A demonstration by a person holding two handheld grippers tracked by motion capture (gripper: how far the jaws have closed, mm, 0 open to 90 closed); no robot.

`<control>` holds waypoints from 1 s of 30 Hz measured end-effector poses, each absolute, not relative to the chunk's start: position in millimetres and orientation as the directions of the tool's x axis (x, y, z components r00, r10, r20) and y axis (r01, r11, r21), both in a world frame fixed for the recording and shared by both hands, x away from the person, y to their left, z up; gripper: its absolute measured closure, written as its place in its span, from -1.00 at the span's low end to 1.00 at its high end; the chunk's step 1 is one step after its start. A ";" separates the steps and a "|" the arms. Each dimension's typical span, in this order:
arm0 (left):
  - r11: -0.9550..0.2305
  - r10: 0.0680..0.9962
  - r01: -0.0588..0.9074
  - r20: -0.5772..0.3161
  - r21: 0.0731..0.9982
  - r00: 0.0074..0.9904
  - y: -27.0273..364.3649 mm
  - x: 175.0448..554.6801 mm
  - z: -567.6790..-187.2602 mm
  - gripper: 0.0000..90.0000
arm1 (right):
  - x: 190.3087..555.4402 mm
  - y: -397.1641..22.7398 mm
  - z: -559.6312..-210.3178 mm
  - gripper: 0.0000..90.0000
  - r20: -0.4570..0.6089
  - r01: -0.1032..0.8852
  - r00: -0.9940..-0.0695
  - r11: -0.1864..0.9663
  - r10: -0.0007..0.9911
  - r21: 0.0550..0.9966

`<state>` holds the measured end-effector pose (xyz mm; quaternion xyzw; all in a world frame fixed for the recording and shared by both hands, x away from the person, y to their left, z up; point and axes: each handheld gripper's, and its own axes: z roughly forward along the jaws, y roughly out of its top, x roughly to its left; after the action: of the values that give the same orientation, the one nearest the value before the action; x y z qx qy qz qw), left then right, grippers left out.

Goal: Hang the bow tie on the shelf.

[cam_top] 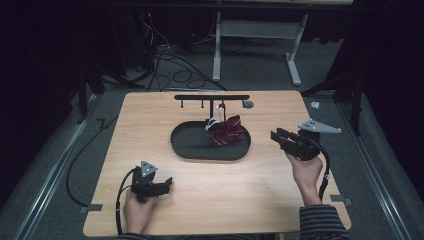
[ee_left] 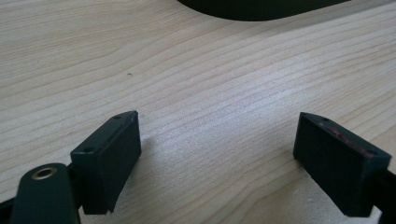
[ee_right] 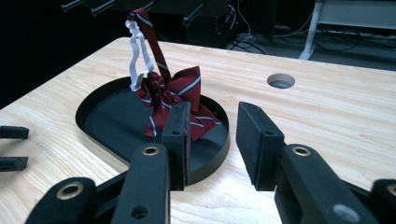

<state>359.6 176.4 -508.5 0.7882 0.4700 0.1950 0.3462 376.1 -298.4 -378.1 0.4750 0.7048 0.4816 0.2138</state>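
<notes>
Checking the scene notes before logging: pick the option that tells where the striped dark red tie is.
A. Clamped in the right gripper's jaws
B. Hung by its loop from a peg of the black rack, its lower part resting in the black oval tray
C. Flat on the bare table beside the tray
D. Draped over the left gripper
B: the tie hangs from a peg of the rack, and its bulk lies in the tray; the right gripper holds nothing.

One table (cam_top: 150, 130). One black oval tray (cam_top: 190, 147) at its centre. One striped red tie (cam_top: 227, 132), one rack (cam_top: 210, 97) at twelve o'clock. Two grippers: left (cam_top: 167, 184) at seven, right (cam_top: 276, 136) at three.
</notes>
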 end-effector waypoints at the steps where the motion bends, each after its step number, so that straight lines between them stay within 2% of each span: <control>1: -0.319 0.876 0.606 -0.018 0.729 0.482 176.4 359.6 -508.4 -0.66 | 375.3 -299.7 -378.8 0.49 0.160 0.464 -0.458 0.081 0.875 0.882; 30: -0.320 0.875 0.606 -0.018 0.728 0.483 176.4 359.2 -508.4 -0.66 | 359.7 -315.0 -403.5 0.48 0.209 0.504 -0.434 0.044 0.876 0.863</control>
<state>359.2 176.4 -508.4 0.7888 0.4695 0.1946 0.3458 359.7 -315.0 -403.5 0.4955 0.6962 0.4822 0.1930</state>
